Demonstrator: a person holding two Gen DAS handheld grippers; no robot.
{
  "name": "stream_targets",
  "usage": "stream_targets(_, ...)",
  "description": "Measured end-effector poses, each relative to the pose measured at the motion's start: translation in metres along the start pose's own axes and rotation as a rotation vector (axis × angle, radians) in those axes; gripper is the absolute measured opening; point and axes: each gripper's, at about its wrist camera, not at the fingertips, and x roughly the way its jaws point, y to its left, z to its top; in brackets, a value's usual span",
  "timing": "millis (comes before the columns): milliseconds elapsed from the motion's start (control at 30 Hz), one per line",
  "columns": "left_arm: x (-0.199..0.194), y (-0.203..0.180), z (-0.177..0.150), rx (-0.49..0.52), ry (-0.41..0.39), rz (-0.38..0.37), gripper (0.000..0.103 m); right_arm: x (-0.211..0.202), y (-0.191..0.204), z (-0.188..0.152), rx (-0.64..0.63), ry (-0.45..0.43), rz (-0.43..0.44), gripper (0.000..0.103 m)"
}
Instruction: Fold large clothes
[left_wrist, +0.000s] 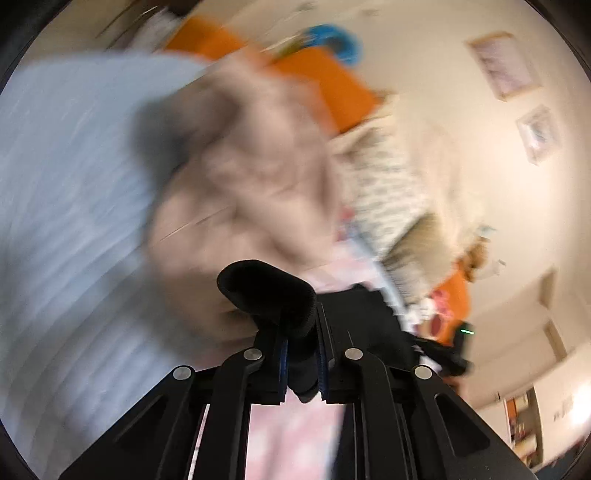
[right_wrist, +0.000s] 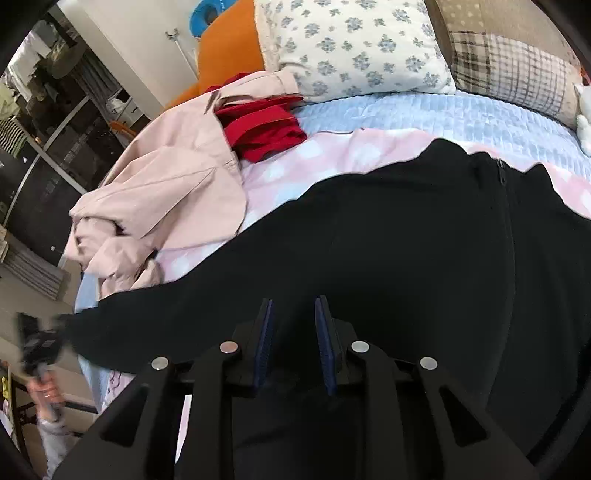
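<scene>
A wide black zippered garment (right_wrist: 406, 240) is covering the near bed, leaving open room above it. To the left, a crumpled pale pink jacket (right_wrist: 166, 192) and a folded red cloth (right_wrist: 264, 131) are blocking the way. Far off, a floral pillow (right_wrist: 354, 48) and a plaid cushion (right_wrist: 517, 70) are closing the bed's head.

Bed (right_wrist: 424, 114), black garment (right_wrist: 369, 240), pink jacket (right_wrist: 166, 184), red cloth (right_wrist: 262, 129), pillows (right_wrist: 354, 44)
</scene>
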Motion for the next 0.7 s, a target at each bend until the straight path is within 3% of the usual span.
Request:
stream_targets(100,-0.006,-0.079,0.014,0.13,0.02,-0.098,0.016,-0.01,-0.005,0.003,0.023,-0.029,0.046,0.024)
stream_targets(200,-0.004,-0.182,0.005,0.356,0.08,-0.188,0.016,-0.036,-0.009,-0.007,0.003,-0.051,0.067,0.024)
stream_targets(300,0.02,-0.275,-0.033,0.501,0.247,-0.339,0.016,-0.073,-0.02,-0.028,-0.004,-0.072,0.078,0.025)
stream_targets(367,0.038,-0.315,-0.065,0.565,0.353,-0.392,0.016,-0.103,-0.029,-0.047,0.003,-0.103,0.078,0.026)
stream_targets(467,0.072,-0.362,-0.123,0.697,0.489,-0.414,0.017,-0.147,-0.045,-0.08,-0.004,-0.142,0.053,0.026)
stream_targets(533,0.1,-0.382,-0.179,0.775,0.618,-0.419,0.017,-0.177,-0.055,-0.105,-0.01,-0.151,0.041,0.026)
stream_targets(700,0.156,-0.378,-0.3,0.899,0.887,-0.36,0.017,-0.23,-0.069,-0.158,-0.025,-0.168,0.023,0.026)
